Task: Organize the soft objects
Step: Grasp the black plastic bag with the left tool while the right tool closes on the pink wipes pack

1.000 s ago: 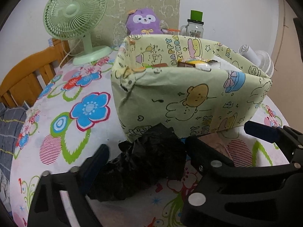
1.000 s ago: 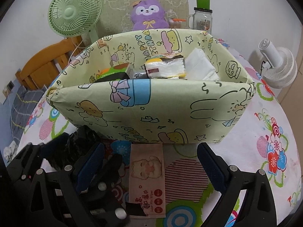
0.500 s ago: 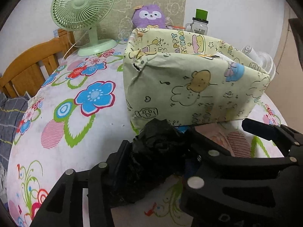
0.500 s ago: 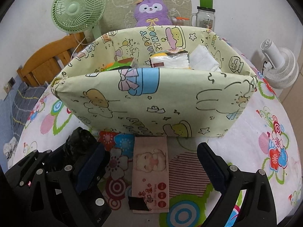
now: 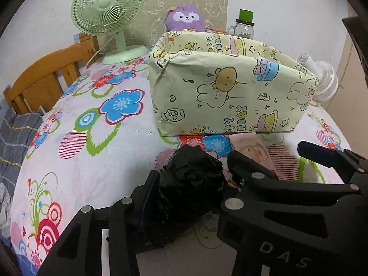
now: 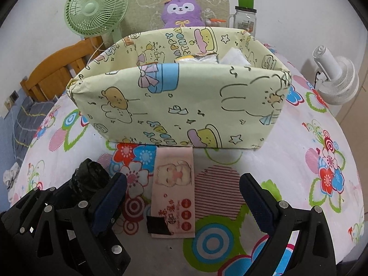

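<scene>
Looking down the left gripper [image 5: 191,179], we see its two fingers pinching a crumpled black plastic bag [image 5: 191,188] at the lower centre of the frame; the pads press into both sides of the bag, which bulges up between them. Behind it, in the middle of the frame, stands the yellow cartoon-print box [image 5: 230,96] on the flowered tablecloth [image 5: 92,161]. In the right wrist view the same black bag [image 6: 90,179] shows at the lower left, just beside that view's left finger. The right gripper [image 6: 184,191] is spread wide with nothing between its pads; it hangs over a pink tissue pack [image 6: 174,191] that lies flat on the cloth at the lower centre, its far end touching or slipping under the front edge of the box [image 6: 184,105]. We can see packets and white tissue [image 6: 234,57] inside the box near its upper right rim. At the top of the frame sit a green fan [image 6: 96,7], a purple plush [image 6: 181,11] and a jar with a green lid [image 6: 245,16]; a white fan [image 6: 335,80] stands at the right edge
</scene>
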`<action>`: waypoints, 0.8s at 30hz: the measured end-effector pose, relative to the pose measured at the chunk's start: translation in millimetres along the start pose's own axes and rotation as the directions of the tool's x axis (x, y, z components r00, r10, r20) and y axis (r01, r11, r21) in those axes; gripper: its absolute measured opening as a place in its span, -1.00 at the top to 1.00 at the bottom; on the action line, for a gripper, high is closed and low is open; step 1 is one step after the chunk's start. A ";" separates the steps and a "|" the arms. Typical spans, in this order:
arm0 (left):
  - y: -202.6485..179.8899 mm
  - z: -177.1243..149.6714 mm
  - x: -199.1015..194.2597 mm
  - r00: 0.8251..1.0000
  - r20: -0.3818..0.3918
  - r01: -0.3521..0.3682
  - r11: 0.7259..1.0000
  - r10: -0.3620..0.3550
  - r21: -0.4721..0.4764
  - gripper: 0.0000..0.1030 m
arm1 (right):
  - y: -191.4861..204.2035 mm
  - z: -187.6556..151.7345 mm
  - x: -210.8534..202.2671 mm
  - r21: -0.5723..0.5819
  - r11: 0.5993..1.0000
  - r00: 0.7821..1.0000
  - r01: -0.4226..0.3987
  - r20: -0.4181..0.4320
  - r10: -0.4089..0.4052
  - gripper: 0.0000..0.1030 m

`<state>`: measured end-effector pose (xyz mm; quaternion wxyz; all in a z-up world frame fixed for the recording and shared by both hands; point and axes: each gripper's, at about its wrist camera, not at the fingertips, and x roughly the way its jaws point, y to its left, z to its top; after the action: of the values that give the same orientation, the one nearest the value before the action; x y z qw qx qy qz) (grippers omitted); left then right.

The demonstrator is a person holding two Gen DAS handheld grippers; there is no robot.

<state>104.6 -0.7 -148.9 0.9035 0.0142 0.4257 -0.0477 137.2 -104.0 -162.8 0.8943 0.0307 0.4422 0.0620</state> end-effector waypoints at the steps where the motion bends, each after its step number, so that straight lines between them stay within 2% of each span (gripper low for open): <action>1: -1.5 -1.5 -0.1 1.000 0.003 -0.013 1.000 0.013 0.004 0.03 | -0.5 -0.7 -0.1 0.000 1.000 1.000 0.001 0.000 -0.001 -0.93; 7: -2.5 -1.7 0.6 1.000 -0.001 -0.023 1.000 0.023 0.002 0.03 | -0.3 -3.1 6.3 -0.003 1.000 1.000 -0.002 -0.025 0.002 -0.76; 11: -8.9 -1.7 4.1 0.999 -0.004 -0.032 0.998 0.033 0.046 0.03 | 0.5 -2.2 10.1 -0.007 1.000 0.999 -0.005 -0.032 0.005 -0.67; 17: -9.6 -0.1 8.4 1.000 -0.008 -0.018 0.999 0.019 0.051 0.03 | 2.1 1.4 16.8 -0.010 1.000 0.999 -0.013 -0.038 0.013 -0.54; 24: -6.4 1.3 11.1 1.000 -0.010 0.009 0.999 -0.008 0.034 0.03 | 4.1 2.8 19.8 -0.031 1.000 1.000 -0.002 -0.028 0.001 -0.27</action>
<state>112.0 -8.0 -156.6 0.9007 0.0281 0.4295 -0.0588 151.0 -97.2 -176.3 0.8883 0.0160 0.4537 0.0699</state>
